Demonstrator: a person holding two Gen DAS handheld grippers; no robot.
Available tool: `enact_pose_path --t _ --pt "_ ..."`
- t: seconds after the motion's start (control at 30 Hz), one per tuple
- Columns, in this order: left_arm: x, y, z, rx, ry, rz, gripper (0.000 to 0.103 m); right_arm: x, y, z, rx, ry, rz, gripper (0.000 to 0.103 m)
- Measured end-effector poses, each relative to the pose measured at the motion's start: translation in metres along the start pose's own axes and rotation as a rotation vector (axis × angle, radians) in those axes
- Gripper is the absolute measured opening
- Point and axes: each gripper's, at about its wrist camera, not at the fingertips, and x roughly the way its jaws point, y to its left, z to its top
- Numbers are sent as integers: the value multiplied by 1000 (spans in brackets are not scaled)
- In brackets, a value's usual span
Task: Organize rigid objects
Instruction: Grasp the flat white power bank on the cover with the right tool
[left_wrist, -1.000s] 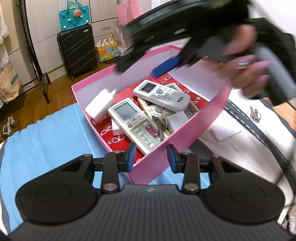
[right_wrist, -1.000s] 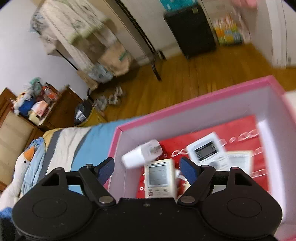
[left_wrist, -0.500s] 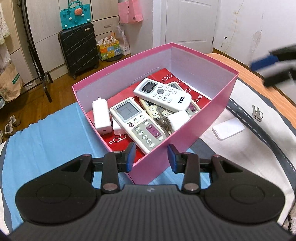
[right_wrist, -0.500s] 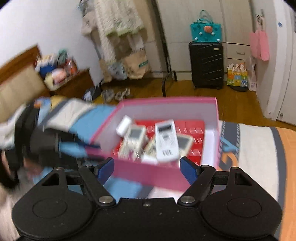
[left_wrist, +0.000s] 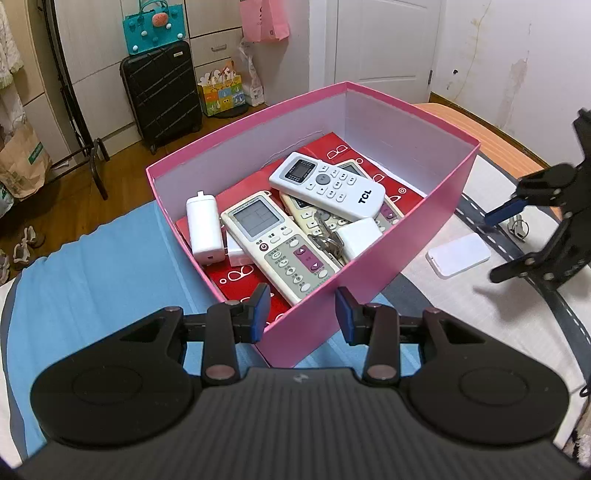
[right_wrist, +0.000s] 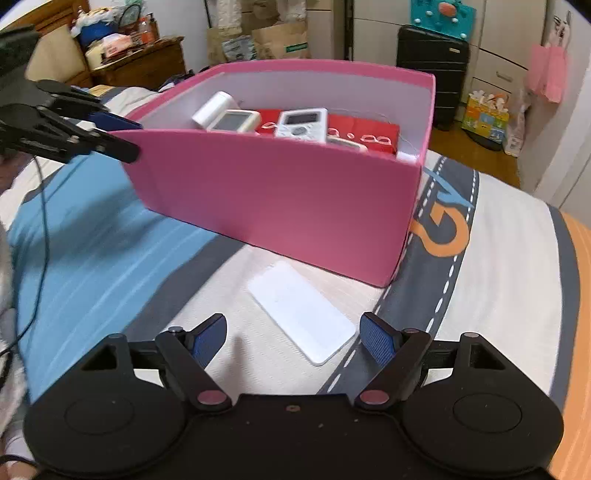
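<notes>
A pink box (left_wrist: 388, 254) (right_wrist: 280, 192) stands on the bed and holds several white remotes (left_wrist: 327, 184), a white charger (left_wrist: 203, 229) and keys (left_wrist: 325, 240). My left gripper (left_wrist: 303, 315) (right_wrist: 122, 136) is shut on the box's near corner, one pad against each wall. A flat white slab (right_wrist: 299, 310) (left_wrist: 458, 254) lies on the cover beside the box. My right gripper (right_wrist: 293, 338) (left_wrist: 513, 240) hovers low over it, open, with the slab's near end between its fingers and untouched. A second bunch of keys (left_wrist: 519, 227) lies past the slab.
The bed cover (right_wrist: 92, 258) is blue, white, grey and orange. A thin black cable (right_wrist: 40, 221) trails over its left side. On the wooden floor beyond stand a black suitcase (left_wrist: 162, 92), paper bags and a clothes rack; a cluttered bedside cabinet (right_wrist: 140, 62) is at far left.
My right gripper left the space above the box, swung to the box's right side and sank toward the white slab. The white charger settled flat in the box. The left gripper stayed put.
</notes>
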Motion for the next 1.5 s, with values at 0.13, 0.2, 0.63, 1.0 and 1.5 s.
enact_pose_path --t 0.13,0.2,0.63,1.0,1.5 --pt "0 0 -1 8 3 0 38 25 -3 -14 15 9 -36 85" --pt "0 0 -1 9 2 1 37 26 3 -16 -1 -19 -59 86" --pt "-2 -3 -2 19 -2 14 37 3 60 -2 -102 81 103 56" --pt "-2 -3 -2 21 -3 17 37 51 63 12 83 21 -68 80" --pt "-3 -2 -1 25 -2 28 37 2 92 13 48 -13 -96 46"
